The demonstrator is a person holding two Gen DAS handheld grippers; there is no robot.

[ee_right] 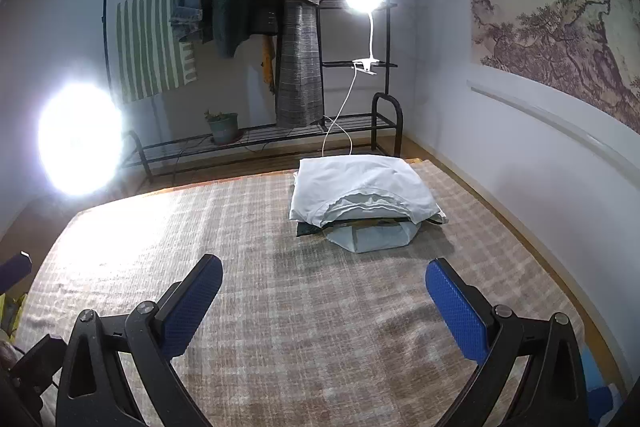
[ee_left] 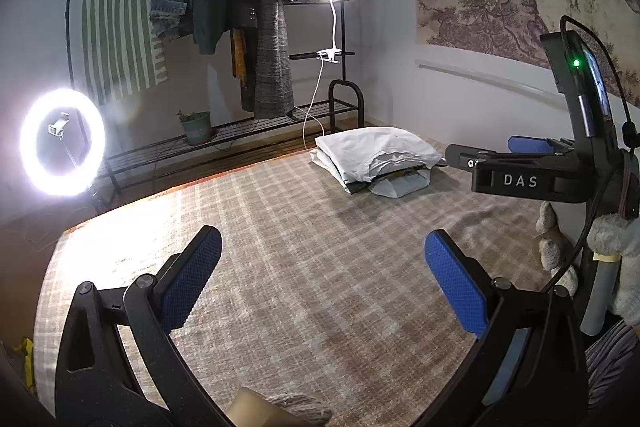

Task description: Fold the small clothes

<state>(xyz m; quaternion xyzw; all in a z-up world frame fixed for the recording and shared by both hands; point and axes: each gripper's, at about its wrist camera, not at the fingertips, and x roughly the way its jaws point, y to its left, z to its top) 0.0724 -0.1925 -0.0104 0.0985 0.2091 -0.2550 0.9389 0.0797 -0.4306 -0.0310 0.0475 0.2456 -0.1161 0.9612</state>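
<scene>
Ahead of both tongs, toward the far right corner of the plaid bed cover [ee_right: 280,307], sits the stack of folded clothes [ee_right: 362,189], white garment on top, its long axis running across the view. Both the left tongs [ee_left: 324,279] and the right tongs [ee_right: 324,303] are spread wide and hold nothing. The right tongs appear nearer the stack, which lies well apart from the left tongs; behind stands the coat rack [ee_right: 288,27].

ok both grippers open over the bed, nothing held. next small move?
Probably reach the right gripper forward to the white top garment on the folded stack. Both the right and left gripper hang open and empty above the plaid blanket, with no loose garment visible nearer.
</scene>
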